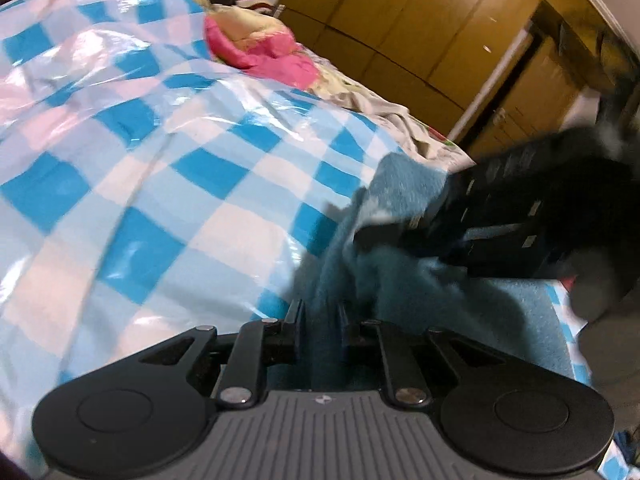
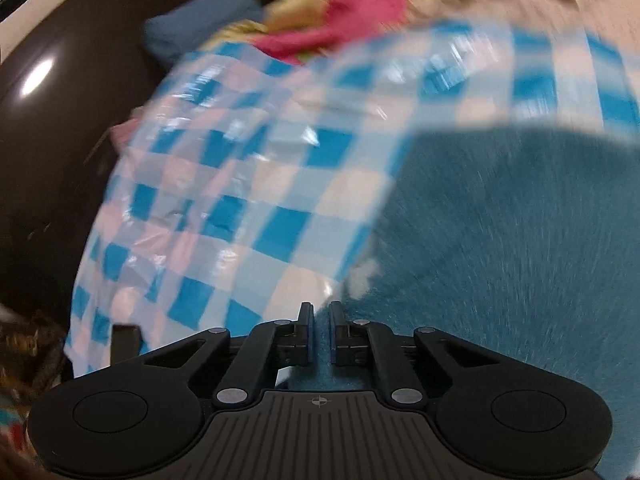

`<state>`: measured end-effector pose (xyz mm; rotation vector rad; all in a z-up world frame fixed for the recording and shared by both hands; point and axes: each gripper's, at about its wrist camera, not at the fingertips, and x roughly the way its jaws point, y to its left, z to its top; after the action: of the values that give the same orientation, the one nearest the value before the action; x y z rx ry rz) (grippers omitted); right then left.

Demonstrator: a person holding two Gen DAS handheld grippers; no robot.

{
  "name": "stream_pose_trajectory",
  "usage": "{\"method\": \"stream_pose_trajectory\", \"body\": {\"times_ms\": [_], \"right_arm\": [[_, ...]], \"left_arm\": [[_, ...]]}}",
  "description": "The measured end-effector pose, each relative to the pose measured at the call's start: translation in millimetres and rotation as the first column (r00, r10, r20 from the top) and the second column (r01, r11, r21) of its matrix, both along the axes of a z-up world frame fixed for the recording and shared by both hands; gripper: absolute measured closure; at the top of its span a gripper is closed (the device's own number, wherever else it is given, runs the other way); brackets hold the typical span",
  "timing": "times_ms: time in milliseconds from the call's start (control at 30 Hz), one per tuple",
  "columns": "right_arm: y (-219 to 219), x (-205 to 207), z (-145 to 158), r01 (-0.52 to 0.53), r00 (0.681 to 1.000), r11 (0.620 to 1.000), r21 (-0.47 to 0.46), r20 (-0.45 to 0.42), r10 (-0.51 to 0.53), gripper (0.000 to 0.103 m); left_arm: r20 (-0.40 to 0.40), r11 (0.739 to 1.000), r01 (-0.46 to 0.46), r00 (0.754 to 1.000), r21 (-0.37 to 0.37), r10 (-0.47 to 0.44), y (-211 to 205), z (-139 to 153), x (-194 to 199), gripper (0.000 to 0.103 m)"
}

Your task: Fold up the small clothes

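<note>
Left wrist view showed the left claw [image 1: 320, 312] clamped on a fold of the teal fleece garment [image 1: 404, 280], which ran away rightward to the right claw [image 1: 384, 236], also pinching it. The garment lay on the checkered plastic sheet [image 1: 168, 168] covering the bed. No containers appeared.

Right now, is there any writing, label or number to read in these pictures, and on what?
None can be read.
Left gripper: a small pale mark on its grey body, no letters.
Right gripper: a crosshair mark on its body, no words.
Checked sheet, teal cloth: no print.
</note>
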<state>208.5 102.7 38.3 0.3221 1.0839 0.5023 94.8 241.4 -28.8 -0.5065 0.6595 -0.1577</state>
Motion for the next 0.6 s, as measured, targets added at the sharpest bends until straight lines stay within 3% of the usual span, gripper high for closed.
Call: {"method": "stream_pose_trajectory", "body": {"times_ms": [167,233,300,400,467,600], "right_arm": [[2.4,1.5,-14.3,0.014,1.0,0.999,0.044,-0.022,-0.013,0.097],[-1.1,7.2,-16.4,0.026,0.999,0.997,0.067,-0.047,-0.023,0.097],[-1.9,11.2,-19.6,0.028,0.998,0.997,0.073,-0.06,-0.024,0.098],[-2.4,13.5,-21.4,0.027,0.998,0.997,0.073,-0.065,-0.022,0.099],[-6.9,16.7,-21.4,0.008,0.998,0.996,0.086,-0.068,-0.002,0.1],[-24.2,14.8,-11.0,-0.006,0.999,0.996,0.09,-0.033,0.009,0.103]], "left_arm": [[0.119,0.998,-0.053,0.991,-0.033,0.056,18.9,30.7,-47.4,0.078],[0.179,1.0,-0.01,0.984,-0.027,0.015,9.1,44.5,-60.2,0.078],[0.204,0.998,0.055,0.977,0.028,-0.059,-11.8,52.2,-59.2,0.078],[0.127,0.989,0.102,0.985,0.105,-0.115,-37.1,38.5,-37.3,0.078],[0.039,0.987,0.114,0.992,0.109,-0.119,-42.3,17.9,-18.9,0.072],[0.011,0.989,0.119,0.993,0.082,-0.121,-38.9,12.8,-17.0,0.076]]}}
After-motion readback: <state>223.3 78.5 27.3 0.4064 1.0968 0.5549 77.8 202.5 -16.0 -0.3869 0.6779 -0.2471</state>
